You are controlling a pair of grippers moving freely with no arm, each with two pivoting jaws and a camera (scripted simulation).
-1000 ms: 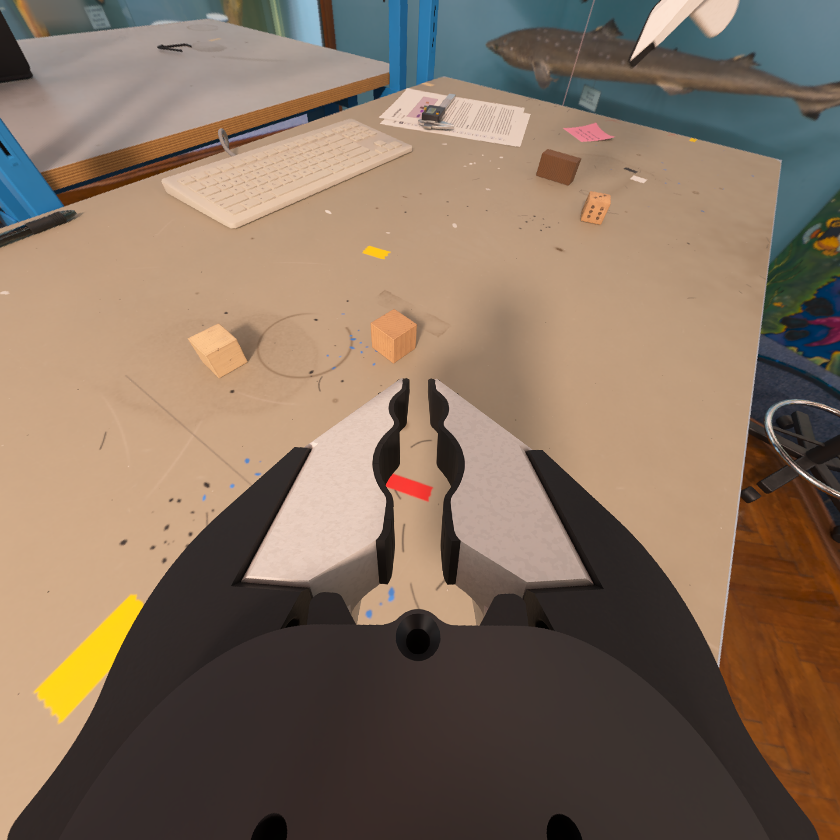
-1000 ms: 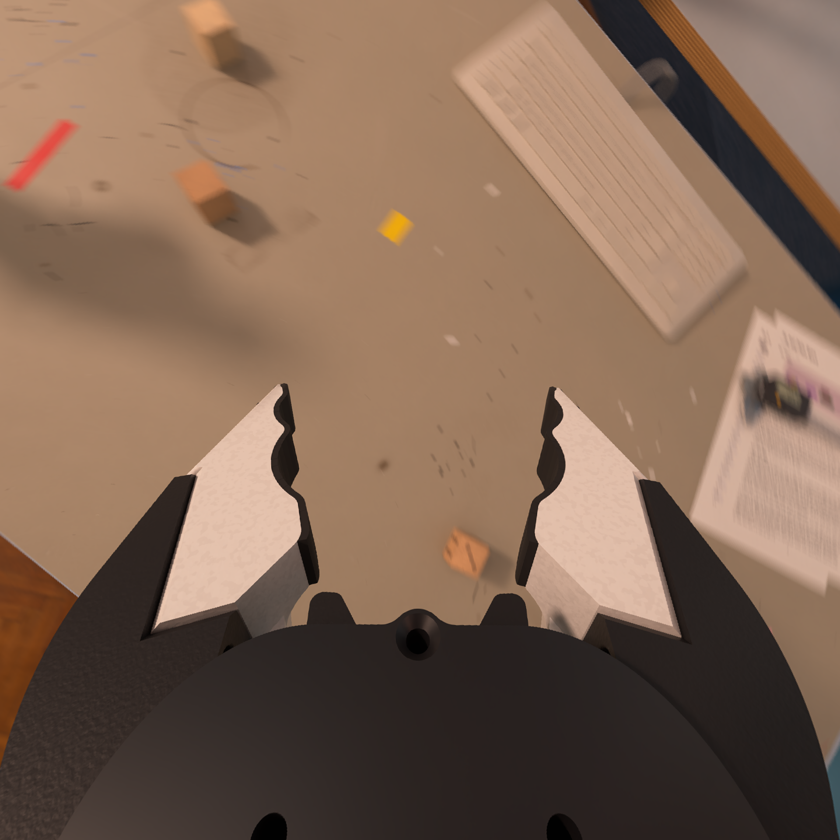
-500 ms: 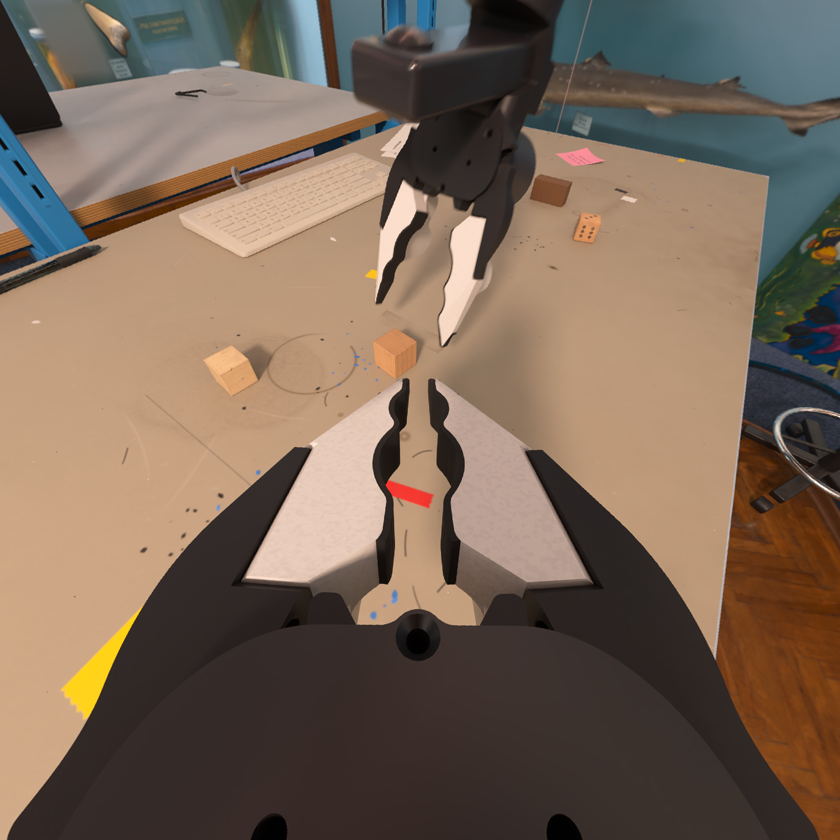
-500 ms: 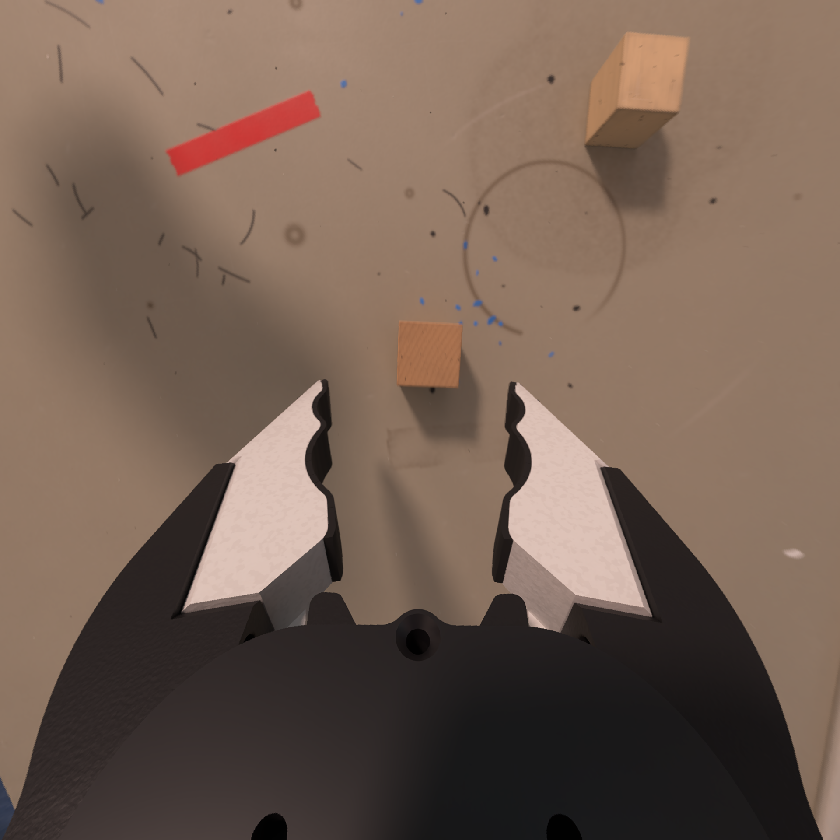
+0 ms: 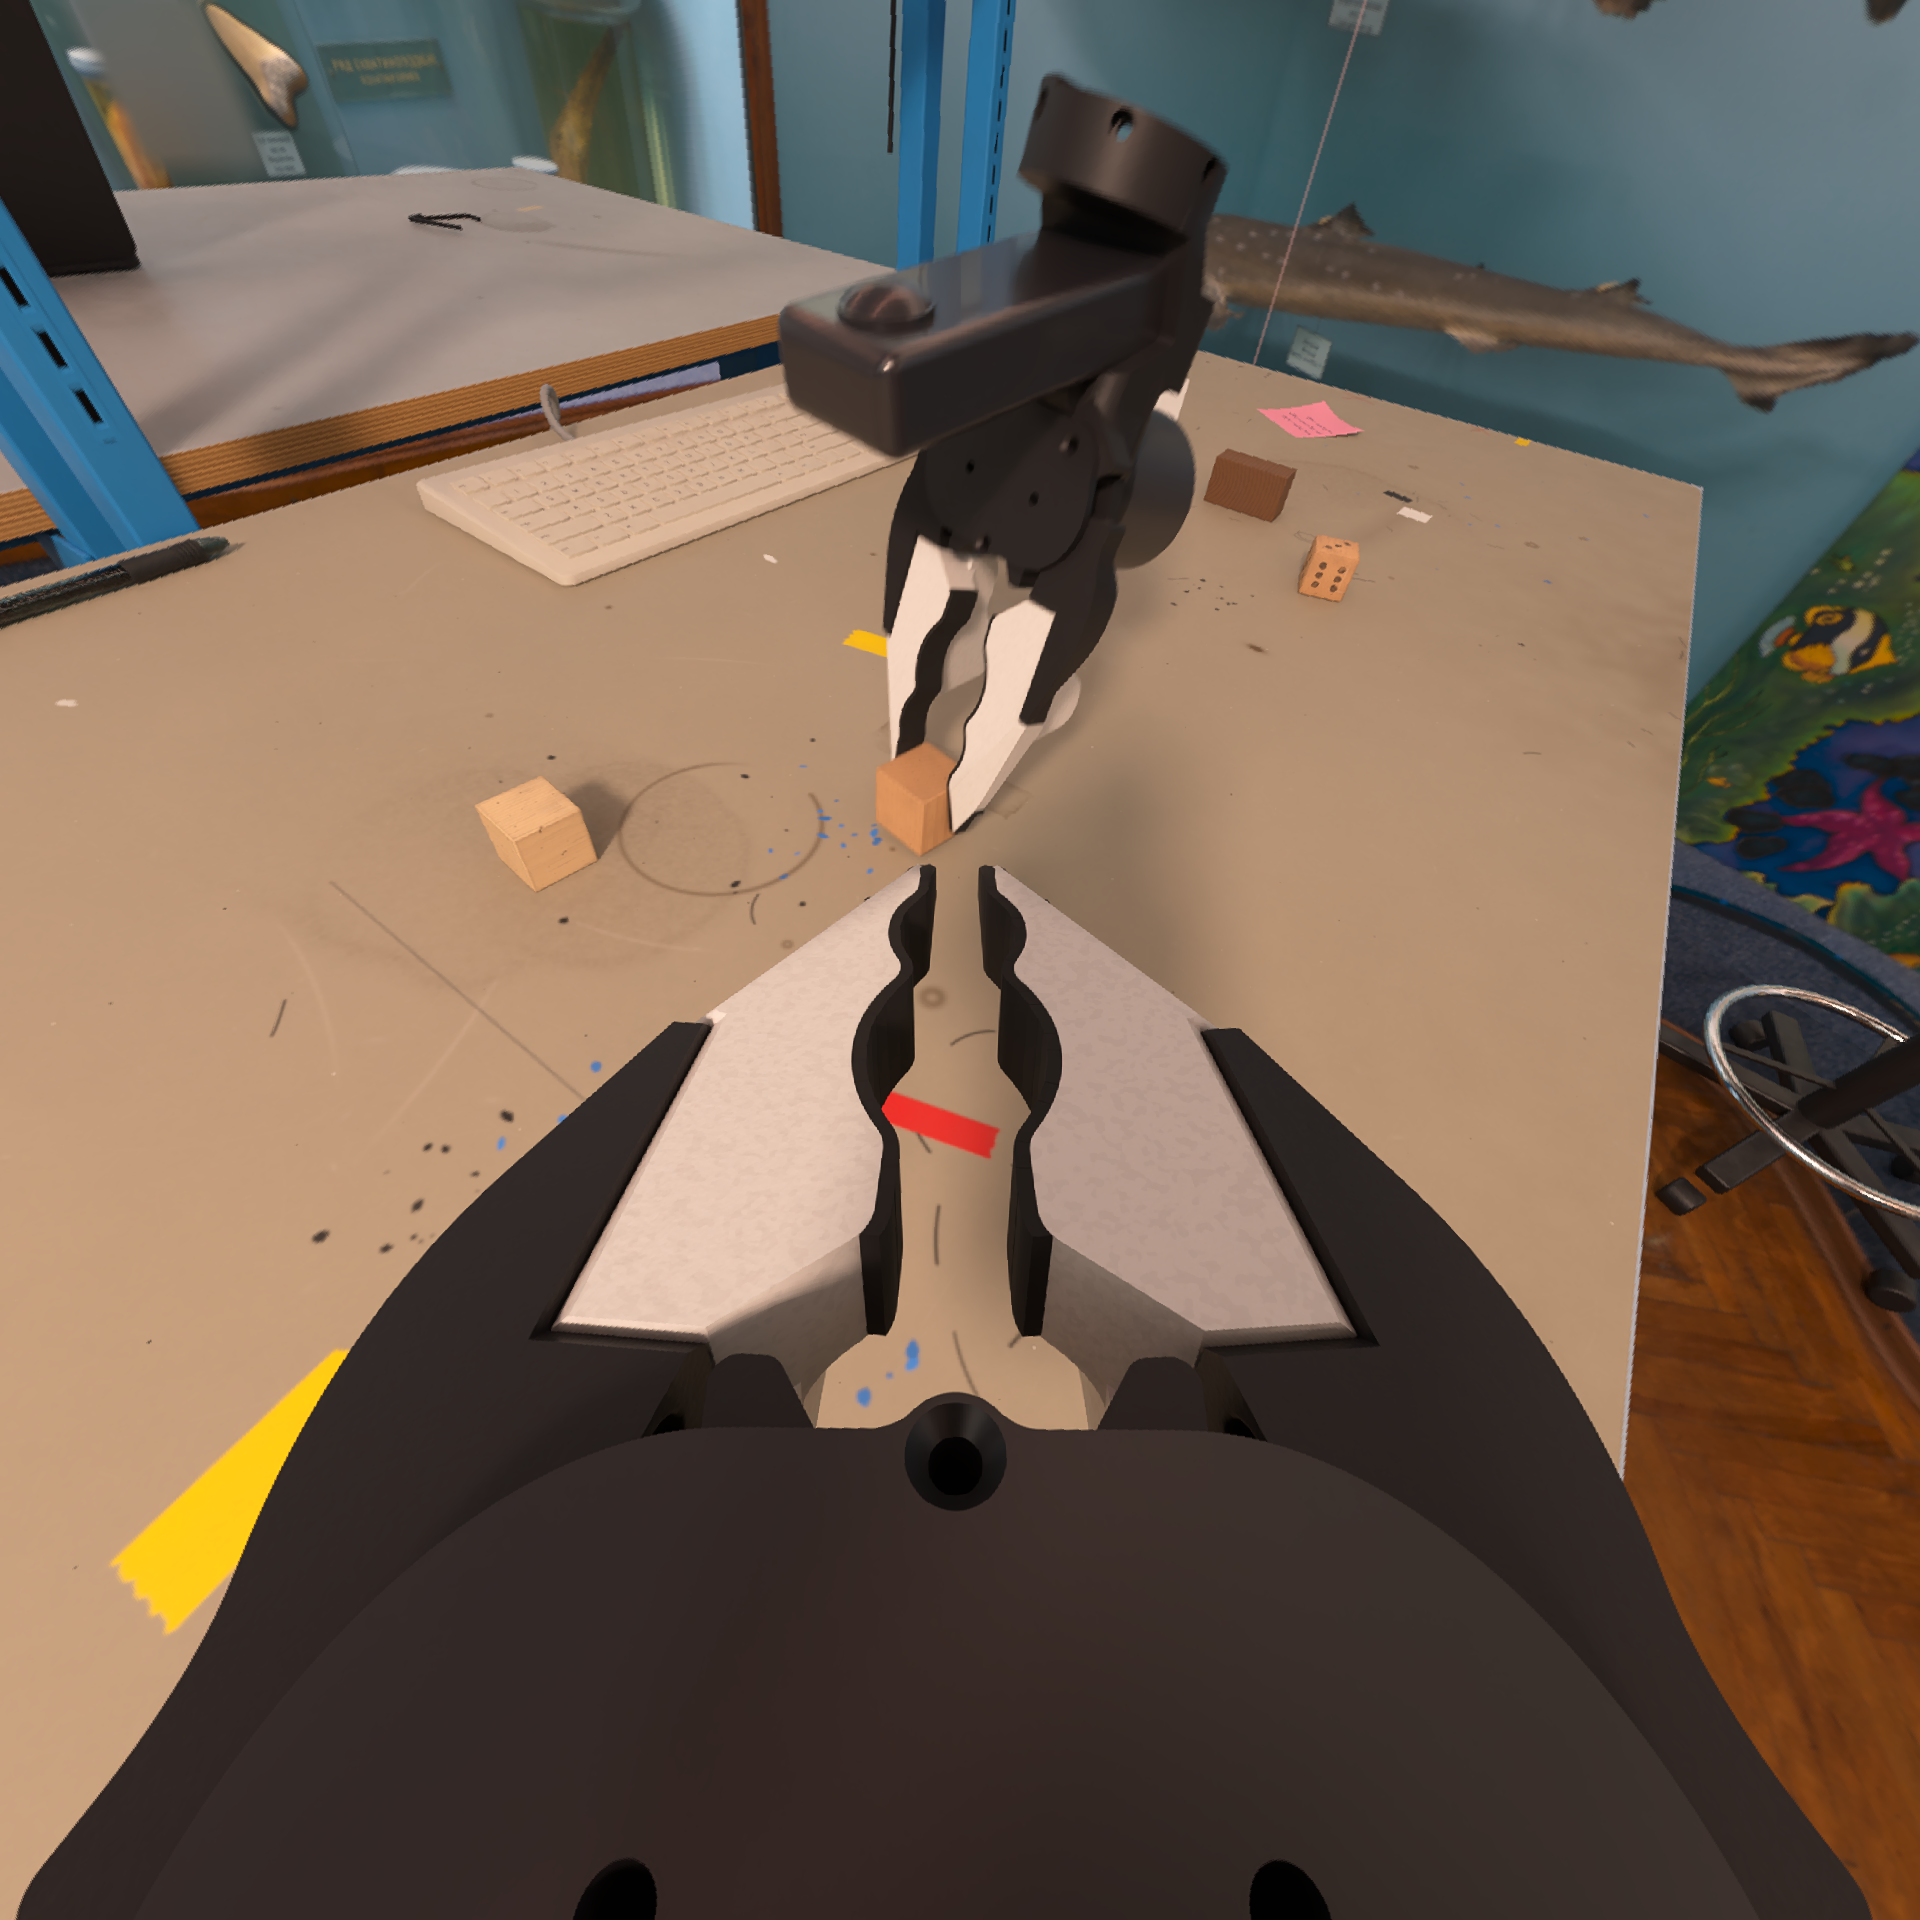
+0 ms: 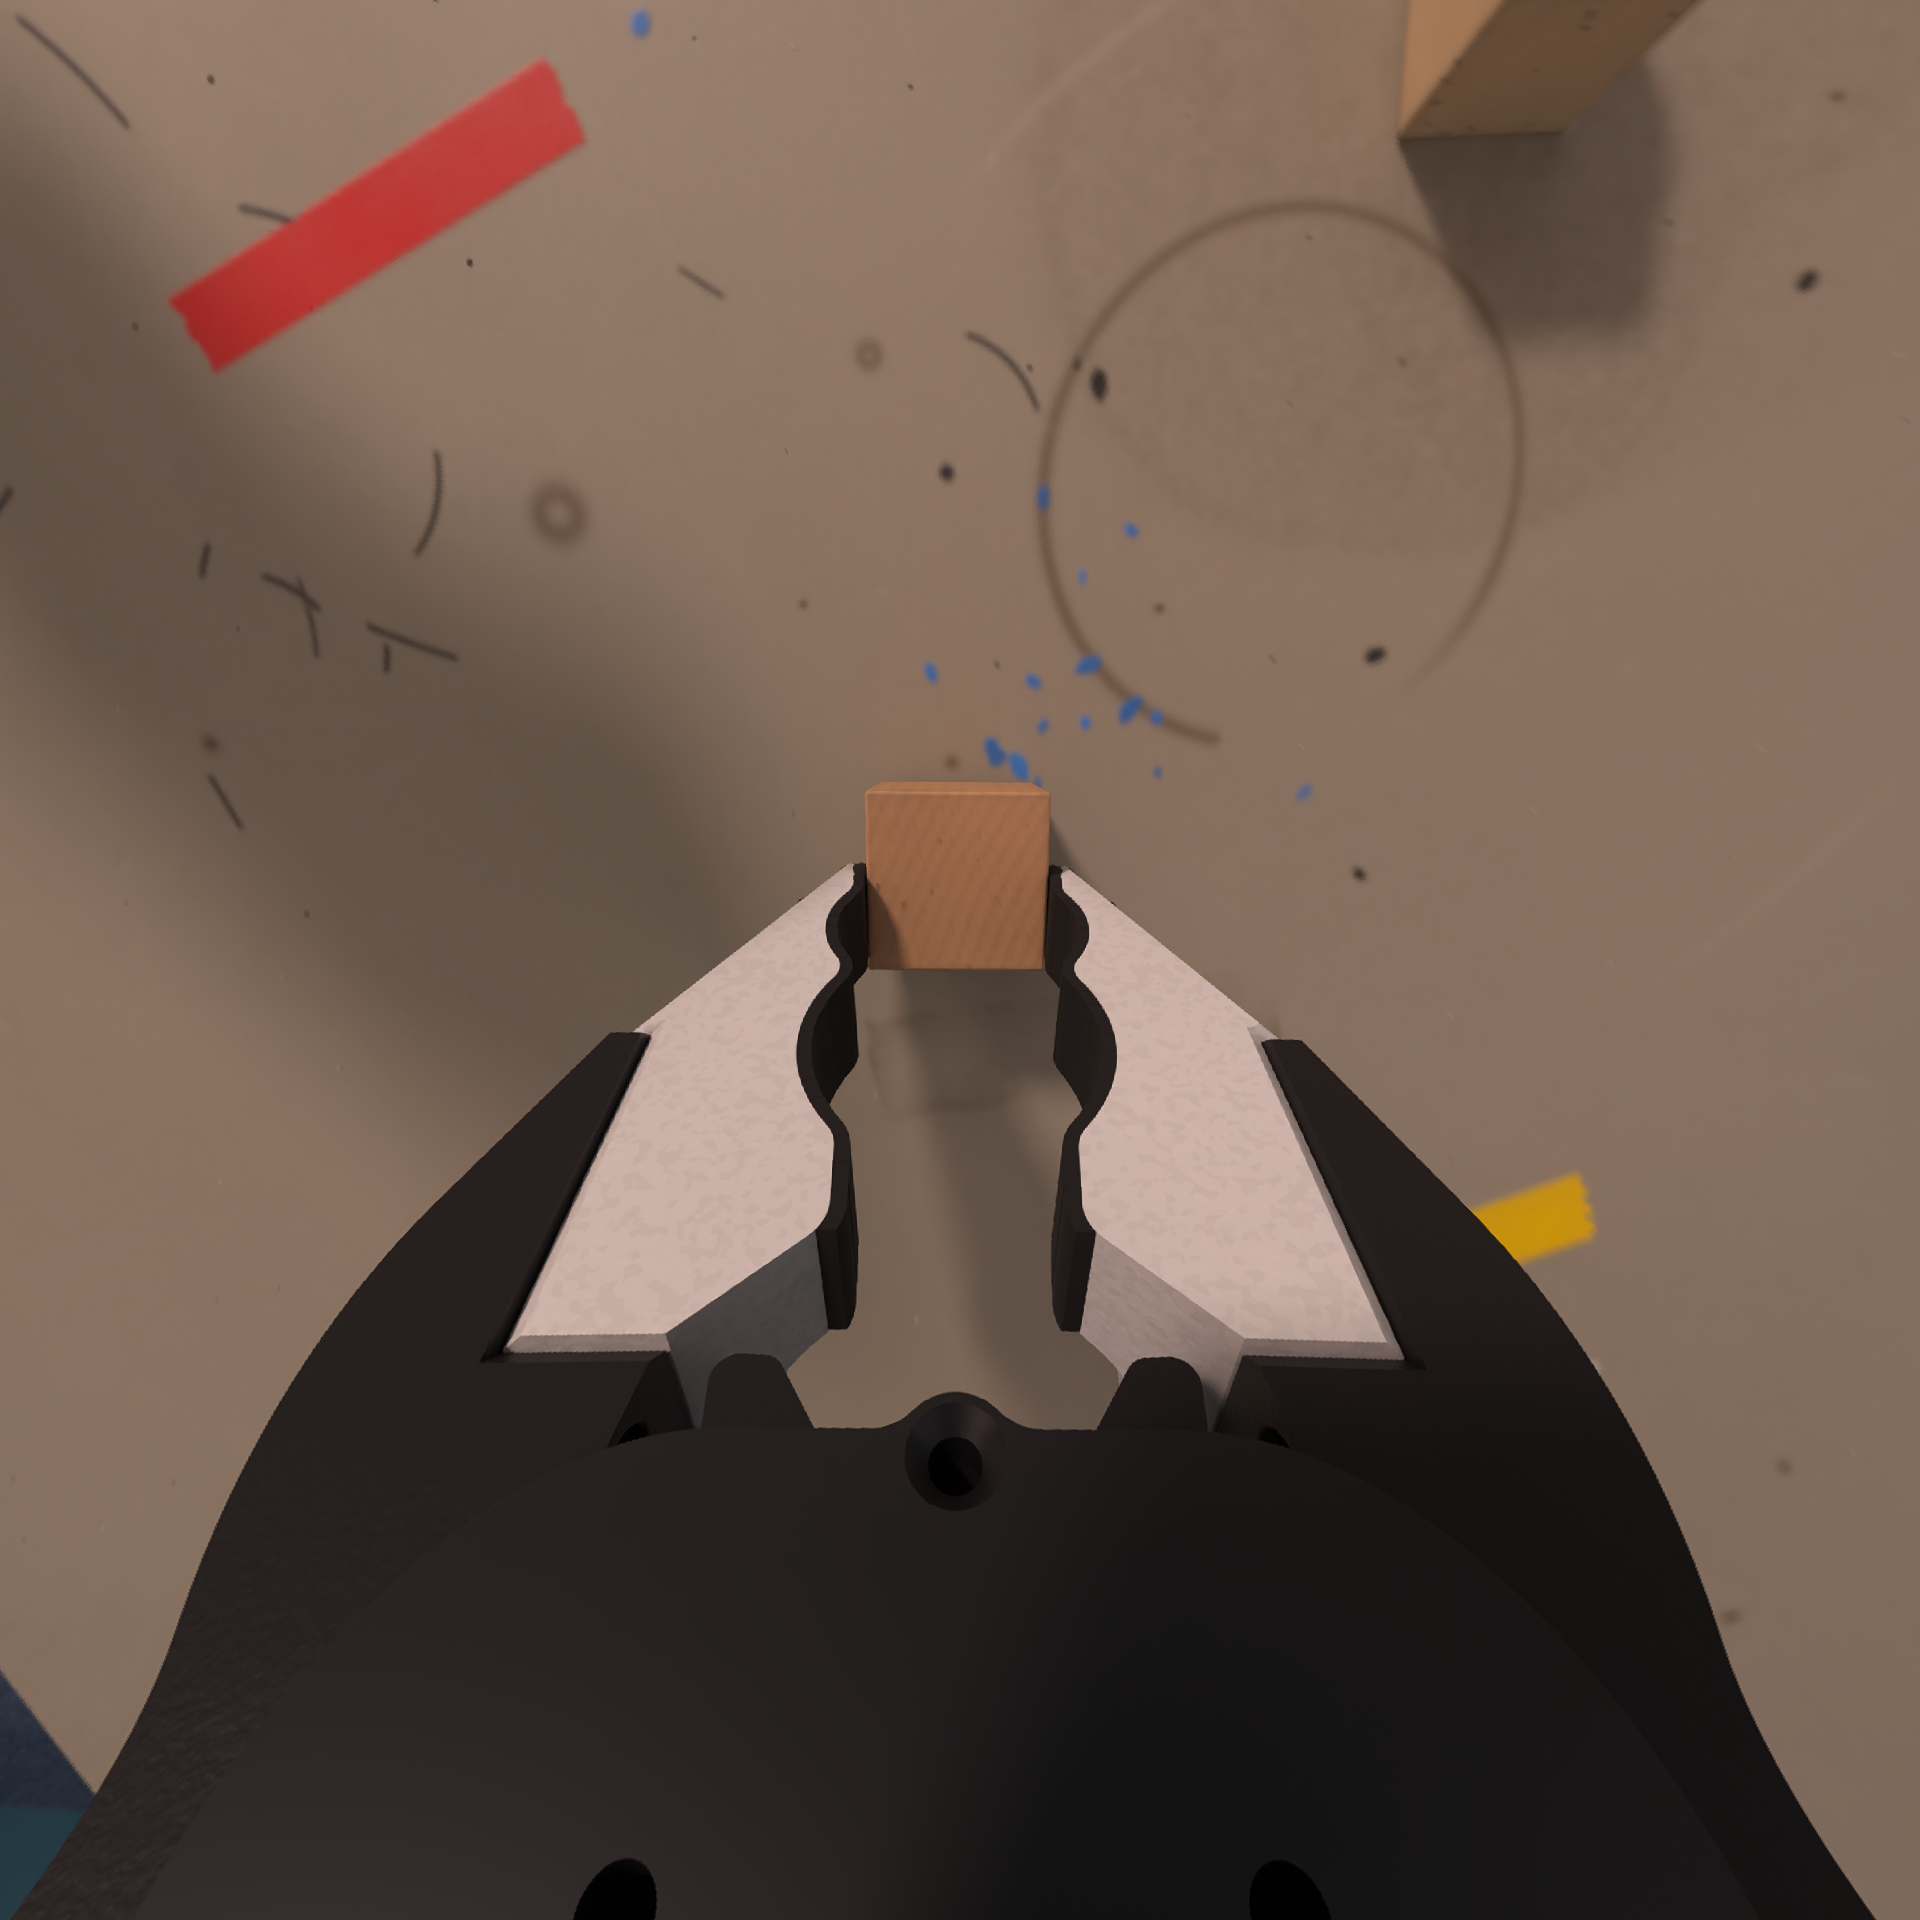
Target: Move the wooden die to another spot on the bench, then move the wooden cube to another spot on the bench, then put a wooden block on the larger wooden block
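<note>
My right gripper (image 6: pixel 956 896) is shut on the small orange wooden cube (image 6: pixel 956 852), one fingertip on each side. The cube sits on the bench. In the left wrist view the right gripper (image 5: pixel 935 790) points down at this cube (image 5: pixel 910 808) mid-bench. My left gripper (image 5: pixel 956 878) is shut and empty, hovering above the bench just short of the cube. A larger pale wooden block (image 5: pixel 535 831) lies to the left; its corner shows in the right wrist view (image 6: pixel 1538 62). The wooden die (image 5: pixel 1327 566) and a dark brown block (image 5: pixel 1249 483) lie at the far right.
A white keyboard (image 5: pixel 644 483) lies at the far left and a pink note (image 5: pixel 1309 421) at the back. Red tape (image 5: pixel 940 1124) and yellow tape (image 5: pixel 229 1496) are stuck flat on the bench. The bench's right edge (image 5: pixel 1662 935) drops to a wooden floor with a chair base (image 5: pixel 1818 1122).
My right gripper swung over from the die's side, came down over the orange cube and closed its fingers on it. My left gripper stayed shut and drew back slightly.
</note>
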